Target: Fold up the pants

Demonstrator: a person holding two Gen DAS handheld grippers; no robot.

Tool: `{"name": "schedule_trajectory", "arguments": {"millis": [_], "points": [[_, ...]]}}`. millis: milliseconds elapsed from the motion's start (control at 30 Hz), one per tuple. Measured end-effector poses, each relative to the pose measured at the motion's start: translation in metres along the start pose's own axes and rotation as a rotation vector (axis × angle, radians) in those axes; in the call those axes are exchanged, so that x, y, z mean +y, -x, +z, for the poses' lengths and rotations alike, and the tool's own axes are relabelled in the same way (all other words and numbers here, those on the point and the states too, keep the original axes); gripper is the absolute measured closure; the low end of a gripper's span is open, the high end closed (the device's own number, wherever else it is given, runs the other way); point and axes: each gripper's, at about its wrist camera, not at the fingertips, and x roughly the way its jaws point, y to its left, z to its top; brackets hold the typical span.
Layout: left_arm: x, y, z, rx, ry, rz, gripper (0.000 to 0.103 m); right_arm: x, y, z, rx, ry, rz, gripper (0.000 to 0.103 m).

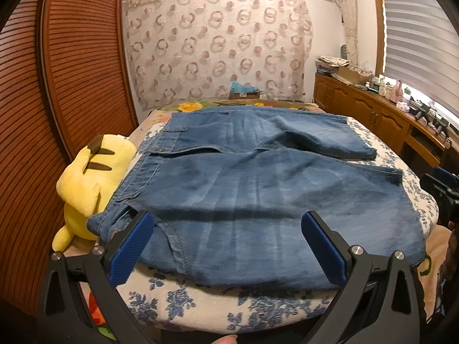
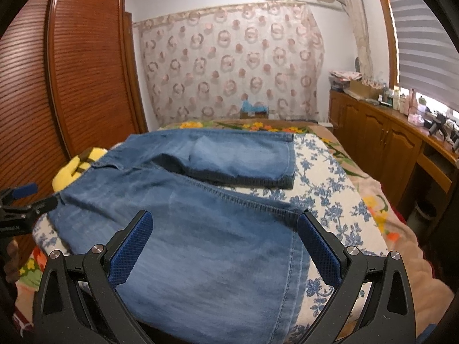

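Note:
Blue denim pants [image 1: 252, 189] lie spread flat on the bed, waistband to the left, both legs running to the right. My left gripper [image 1: 228, 220] hovers open just above the near leg close to the waist, nothing between its blue pads. In the right wrist view the same pants [image 2: 200, 252] fill the foreground, the far leg [image 2: 243, 157] lying apart from the near one. My right gripper [image 2: 225, 220] stands open over the near leg's hem end, holding nothing. The other gripper [image 2: 20, 200] shows at the left edge of that view.
A yellow plush toy [image 1: 91, 177] lies against the waistband at the bed's left side. A white cloth with blue flowers [image 2: 324, 189] covers the bed. A slatted wooden wardrobe [image 1: 57, 86] stands left, a cluttered wooden sideboard [image 2: 387, 137] right.

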Motion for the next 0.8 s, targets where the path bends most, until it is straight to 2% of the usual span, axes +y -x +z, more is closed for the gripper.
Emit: {"name": "schedule_trajectory", "arguments": {"millis": [533, 800], "points": [[0.038, -0.018, -0.015, 0.061, 0.05, 0.001, 0.0, 0.001, -0.054, -0.03, 0.168, 0.057, -0.001, 0.0], [0.076, -0.021, -0.024, 0.063, 0.104, 0.026, 0.0, -0.003, -0.073, -0.045, 0.251, 0.065, -0.034, 0.0]]}}
